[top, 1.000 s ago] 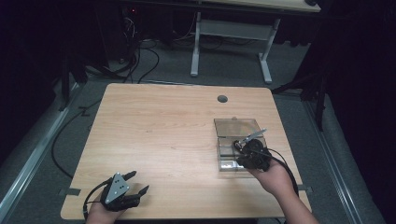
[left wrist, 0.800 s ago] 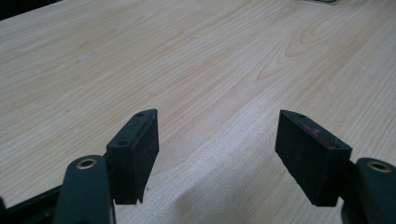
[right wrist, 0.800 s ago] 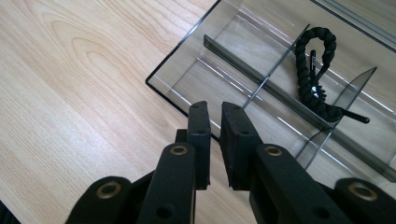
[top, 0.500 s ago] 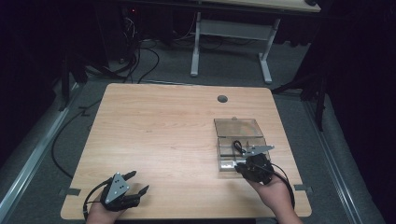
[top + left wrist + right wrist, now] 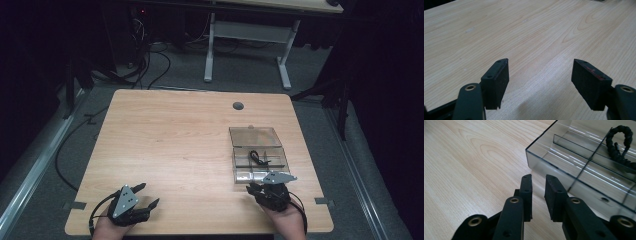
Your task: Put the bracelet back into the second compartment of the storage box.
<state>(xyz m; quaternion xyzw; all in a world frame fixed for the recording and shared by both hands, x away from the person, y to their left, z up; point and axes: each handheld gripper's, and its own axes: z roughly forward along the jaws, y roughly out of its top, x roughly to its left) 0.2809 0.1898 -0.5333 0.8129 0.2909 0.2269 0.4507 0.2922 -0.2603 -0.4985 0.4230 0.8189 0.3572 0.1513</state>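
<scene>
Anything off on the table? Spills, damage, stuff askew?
Nothing stands out. The clear compartment box sits flat and square on the table, lid open behind it, with the black cord inside one compartment. No spills or visible damage.

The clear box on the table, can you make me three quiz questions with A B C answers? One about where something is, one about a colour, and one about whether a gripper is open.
1. Where does the black cord lie?
A. Inside the clear box
B. On the floor
C. Between the left gripper's jaws

2. What colour is the table top?
A. Blue
B. Light wood
C. White

3. How do the left gripper's jaws stand?
A. Clamped on the cord
B. Pressed together
C. Wide apart with nothing between

Answers:
1. A, the high view and the right gripper view both show the cord in a compartment of the box.
2. B, pale wood grain shows in all three views.
3. C, the left gripper view shows bare table between the two pads.

The right gripper sits just before the box, jaws nearly closed with a narrow gap, holding nothing.
</scene>
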